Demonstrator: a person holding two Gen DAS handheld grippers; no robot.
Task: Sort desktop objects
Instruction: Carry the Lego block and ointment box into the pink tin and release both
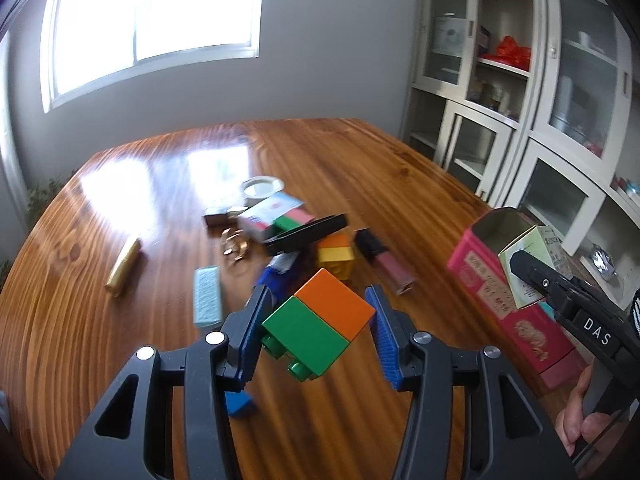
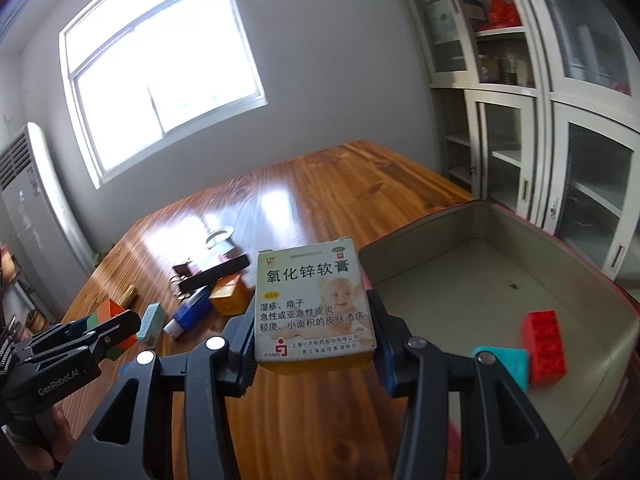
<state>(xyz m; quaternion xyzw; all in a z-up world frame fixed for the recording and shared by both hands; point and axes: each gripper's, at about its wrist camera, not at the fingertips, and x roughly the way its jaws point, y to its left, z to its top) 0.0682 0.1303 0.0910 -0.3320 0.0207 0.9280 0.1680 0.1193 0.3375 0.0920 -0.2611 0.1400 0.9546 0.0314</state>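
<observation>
We carry two items for sorting: left gripper (image 1: 320, 320) jaws clamp the block (image 1: 320, 324) above the bench (image 1: 360, 168); right gripper (image 2: 314, 332) jaws clamp the carton (image 2: 314, 308), tin (image 2: 480, 280) at 3 o'clock.

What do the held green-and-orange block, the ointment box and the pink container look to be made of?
Green-and-orange block: likely moulded plastic, smooth and slightly glossy, with round studs underneath. Ointment box: printed cardboard, matte, with folded edges and a tuck flap on top. Pink container: probably a tin; thin rolled rim and dull grey bare interior suggest sheet metal, though that stays uncertain.
</observation>
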